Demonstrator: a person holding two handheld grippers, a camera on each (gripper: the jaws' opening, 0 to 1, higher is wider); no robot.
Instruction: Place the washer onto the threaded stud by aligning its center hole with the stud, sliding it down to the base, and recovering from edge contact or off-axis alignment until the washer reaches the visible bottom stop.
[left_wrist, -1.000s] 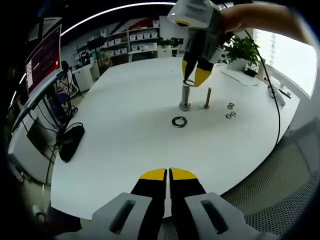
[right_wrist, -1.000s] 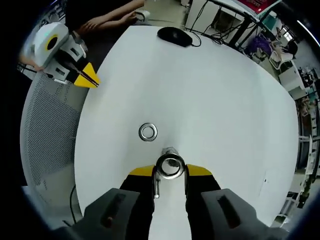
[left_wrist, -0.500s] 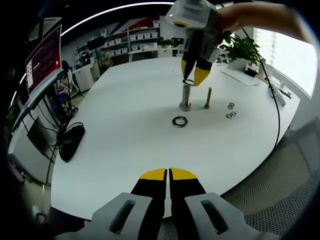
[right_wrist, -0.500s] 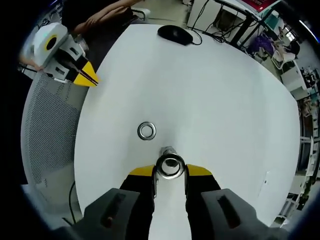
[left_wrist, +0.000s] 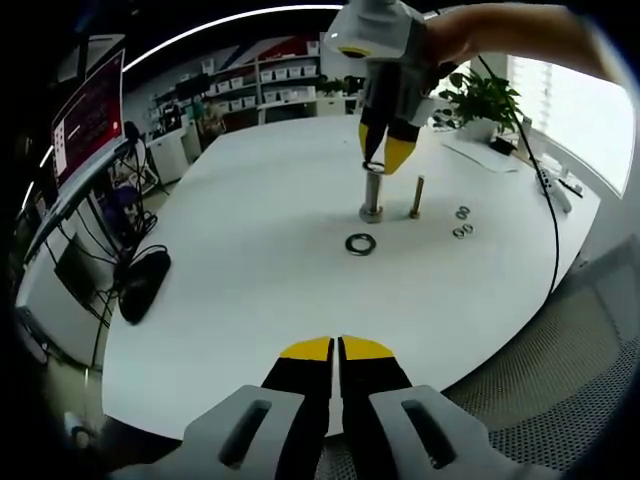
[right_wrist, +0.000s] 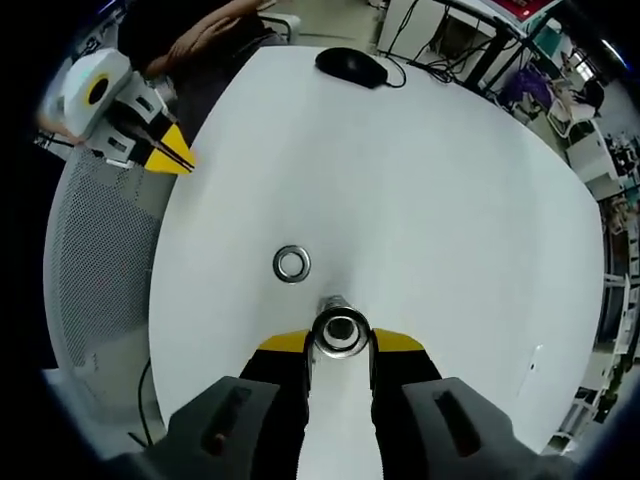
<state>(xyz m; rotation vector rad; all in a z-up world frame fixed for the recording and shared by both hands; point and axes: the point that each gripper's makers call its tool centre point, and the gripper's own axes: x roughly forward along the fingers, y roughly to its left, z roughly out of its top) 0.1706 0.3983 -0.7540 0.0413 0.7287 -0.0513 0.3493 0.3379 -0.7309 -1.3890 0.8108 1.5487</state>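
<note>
Left gripper (left_wrist: 337, 349): yellow-tipped black jaws pressed together, nothing between them, held low off the near edge of the round white table (left_wrist: 250, 260). In the right gripper view it sits far left beside the table rim, tips together.

Right gripper (right_wrist: 340, 345): jaws clamped on a flat silver metal washer (right_wrist: 340, 333), held level directly over the top of the upright grey threaded stud (right_wrist: 334, 304). In the left gripper view the same gripper (left_wrist: 384, 157) hangs point-down over the stud (left_wrist: 372, 192), the washer (left_wrist: 374, 165) at the stud's top end. Whether the hole has already caught the thread, cannot tell.

Left to right on the table, left gripper view: black computer mouse (left_wrist: 141, 283) at the left edge; a spare steel washer (left_wrist: 360, 243) lying flat just in front of the stud; a brass-coloured bolt (left_wrist: 415, 196) standing upright just right of the stud; small loose washers (left_wrist: 461, 222) further right. No trays or bins on the table.
</note>
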